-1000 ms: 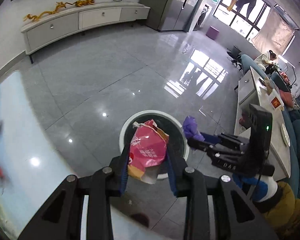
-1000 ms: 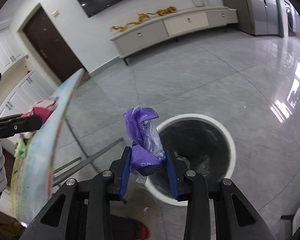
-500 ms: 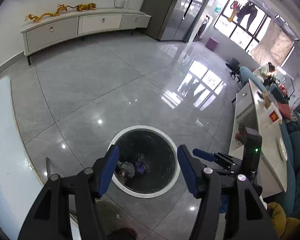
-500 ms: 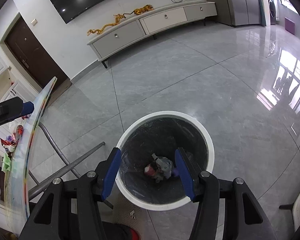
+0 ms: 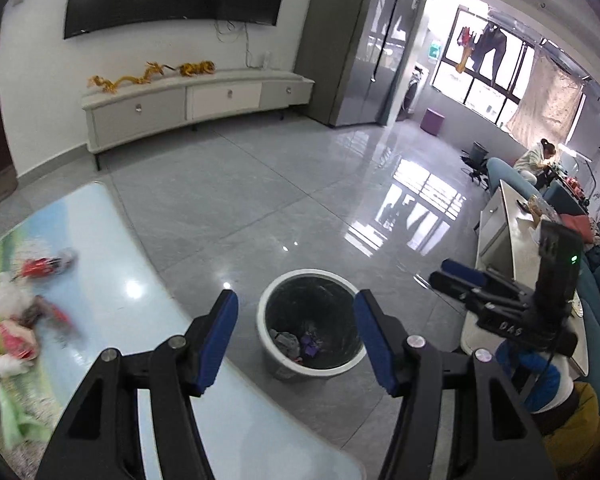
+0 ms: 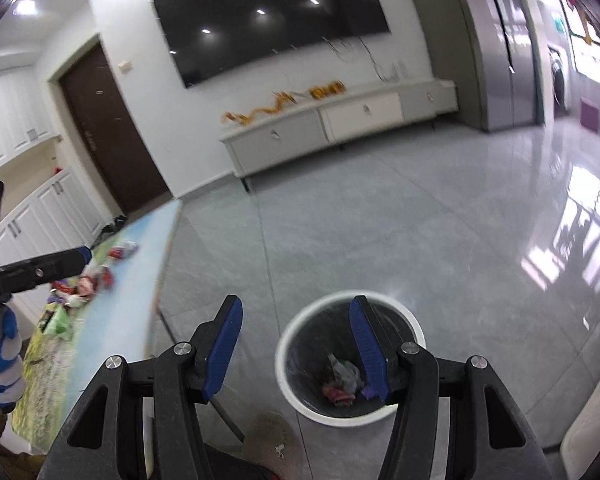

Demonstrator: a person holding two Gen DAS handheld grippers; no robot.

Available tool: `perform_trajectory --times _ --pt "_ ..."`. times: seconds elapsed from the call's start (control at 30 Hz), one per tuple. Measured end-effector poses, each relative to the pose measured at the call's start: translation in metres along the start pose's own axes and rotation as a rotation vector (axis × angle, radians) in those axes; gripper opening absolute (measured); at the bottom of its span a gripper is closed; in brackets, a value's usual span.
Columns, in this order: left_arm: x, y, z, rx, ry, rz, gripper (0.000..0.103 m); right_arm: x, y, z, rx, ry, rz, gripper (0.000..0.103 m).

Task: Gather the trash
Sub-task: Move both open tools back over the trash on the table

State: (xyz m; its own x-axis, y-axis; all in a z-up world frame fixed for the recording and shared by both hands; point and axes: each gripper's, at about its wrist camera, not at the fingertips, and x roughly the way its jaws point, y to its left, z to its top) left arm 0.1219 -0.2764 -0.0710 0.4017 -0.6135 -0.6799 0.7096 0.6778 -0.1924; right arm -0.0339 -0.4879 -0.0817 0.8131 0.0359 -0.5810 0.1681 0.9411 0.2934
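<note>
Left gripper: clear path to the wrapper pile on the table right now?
Probably yes. The left gripper is open and holds nothing, and the wrapper pile lies exposed on the table to its left, with nothing between them.

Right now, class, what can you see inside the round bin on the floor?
Inside the bin: a grey crumpled wrapper, a purple scrap and red packaging. Anything beneath them, and the near inner wall, is hidden.

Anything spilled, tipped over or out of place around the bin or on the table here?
Nothing stands out. The bin stands upright on the floor with wrappers inside and no litter visible around it. More trash lies loose on the table, waiting to be collected. The left gripper and right gripper are open and empty.
</note>
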Motion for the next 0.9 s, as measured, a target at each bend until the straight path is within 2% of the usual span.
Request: perform_trajectory --times 0.2,0.33,0.53,0.7,0.9 --pt "-0.079 0.054 -0.033 -0.061 -0.090 0.085 0.059 -0.029 0.059 0.014 -0.117 -0.053 0.064 0.054" --pt "-0.127 0.105 -0.071 -0.149 -0.142 0.147 0.059 -0.039 0.104 0.023 -0.199 -0.064 0.110 0.054" --pt "-0.172 0.174 -0.125 -0.272 -0.183 0.245 0.059 -0.032 0.164 0.028 -0.291 -0.041 0.178 0.054" --pt "-0.174 0.214 -0.153 -0.349 -0.146 0.290 0.059 -0.006 0.198 0.027 -0.329 0.003 0.232 0.050" --pt "-0.132 0.233 -0.156 -0.372 -0.066 0.296 0.059 0.040 0.223 0.013 -0.363 0.097 0.274 0.048"
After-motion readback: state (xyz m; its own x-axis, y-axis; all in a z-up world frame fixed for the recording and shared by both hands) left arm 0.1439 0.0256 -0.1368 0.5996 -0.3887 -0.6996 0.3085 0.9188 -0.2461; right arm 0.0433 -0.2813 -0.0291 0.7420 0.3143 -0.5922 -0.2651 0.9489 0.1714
